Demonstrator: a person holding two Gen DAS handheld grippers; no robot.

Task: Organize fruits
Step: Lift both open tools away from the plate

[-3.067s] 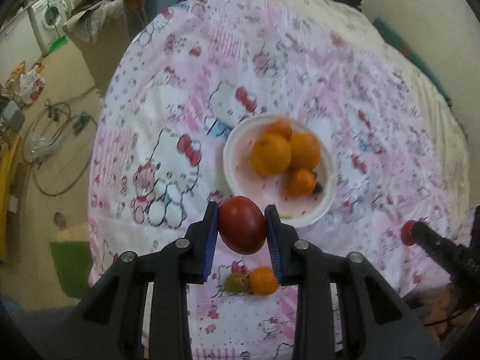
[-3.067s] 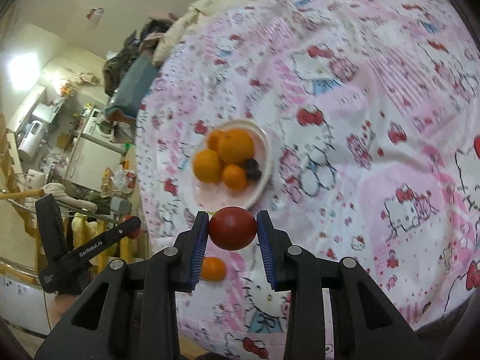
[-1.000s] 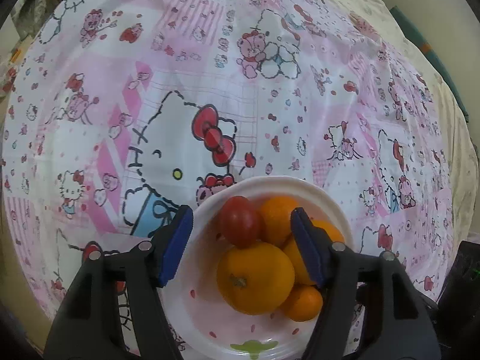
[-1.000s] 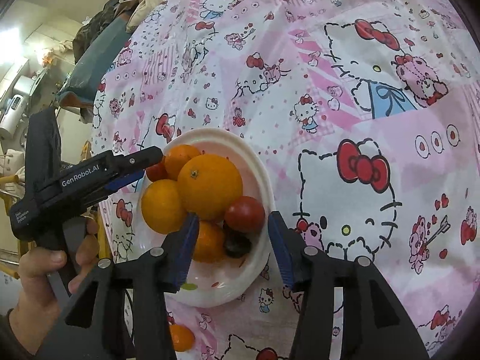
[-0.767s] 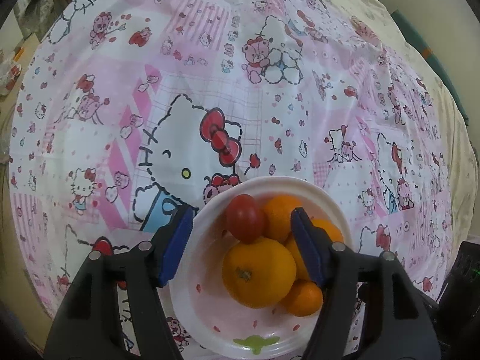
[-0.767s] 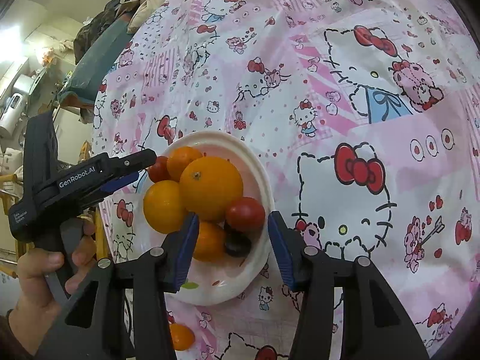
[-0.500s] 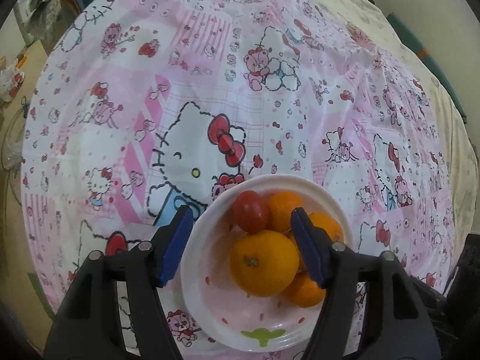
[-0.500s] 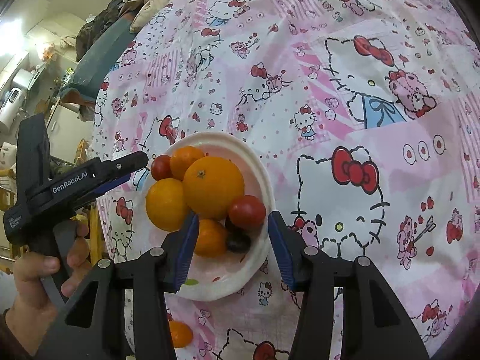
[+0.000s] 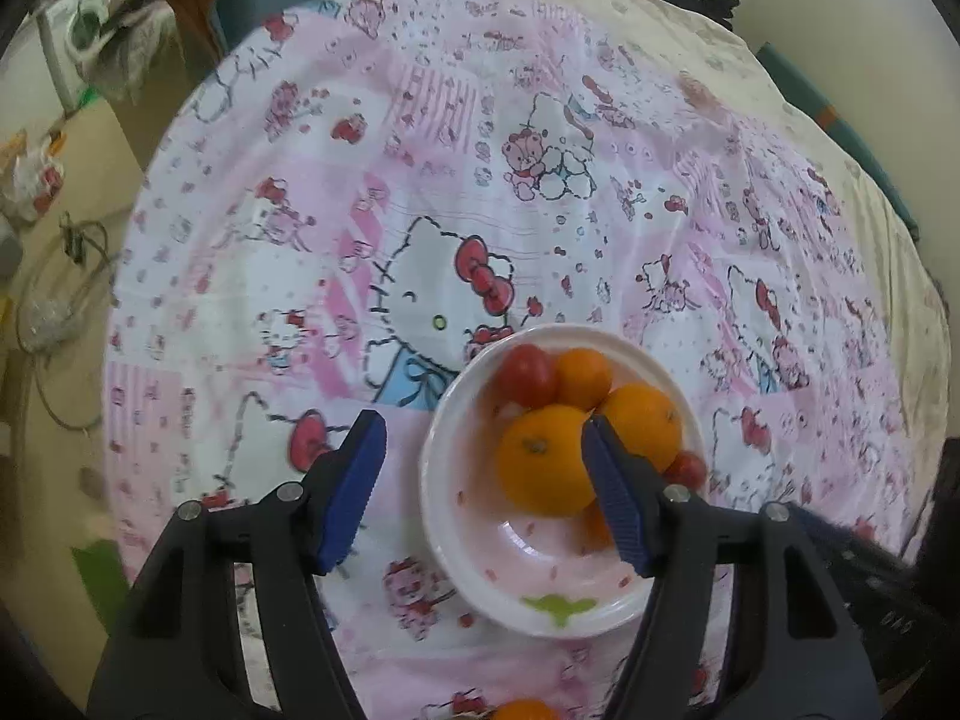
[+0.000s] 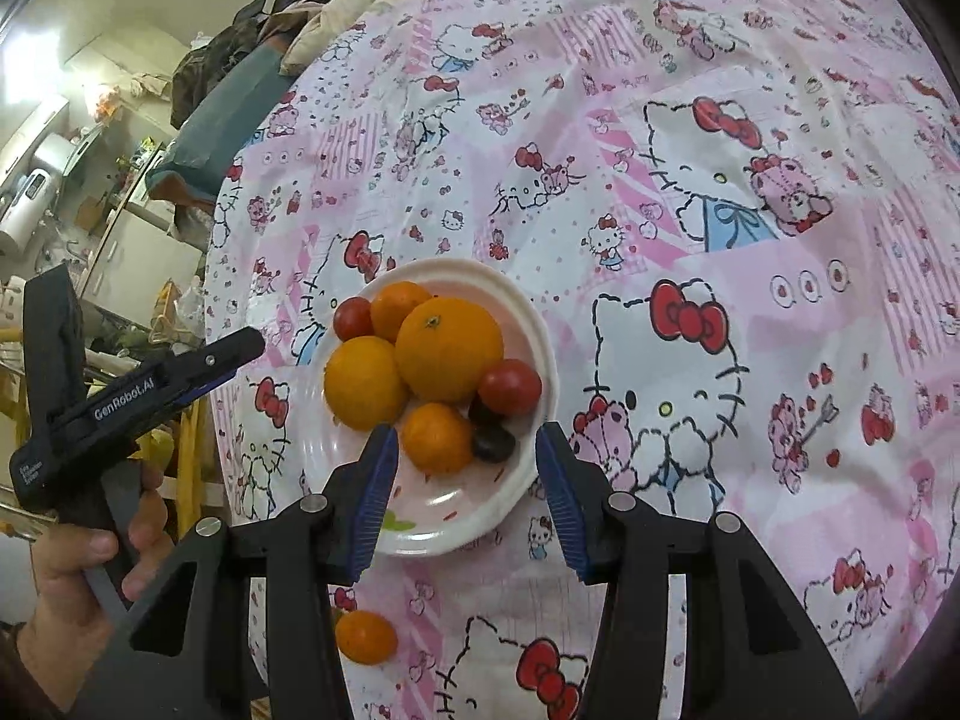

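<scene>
A white bowl (image 9: 456, 534) (image 10: 528, 312) sits on the pink patterned bedspread. It holds several oranges, among them a large one (image 10: 449, 348) (image 9: 543, 459), a red tomato (image 9: 527, 375) (image 10: 353, 318), a second red tomato (image 10: 509, 387) (image 9: 687, 468) and two dark fruits (image 10: 493, 441). My left gripper (image 9: 483, 495) is open and empty above the bowl's near side. My right gripper (image 10: 467, 504) is open and empty over the bowl's front rim. The left gripper also shows in the right wrist view (image 10: 234, 348), held in a hand.
A small orange (image 10: 366, 636) (image 9: 525, 710) lies on the bedspread in front of the bowl. The bedspread (image 9: 420, 192) drops off at the left to the floor, with cables and a washing machine (image 9: 75, 39). Clothes and clutter (image 10: 240, 78) lie at the far end.
Both grippers, holding red tomatoes 3 s ago, have let them go in the bowl. Over the last second both have drawn back from the bowl with jaws open.
</scene>
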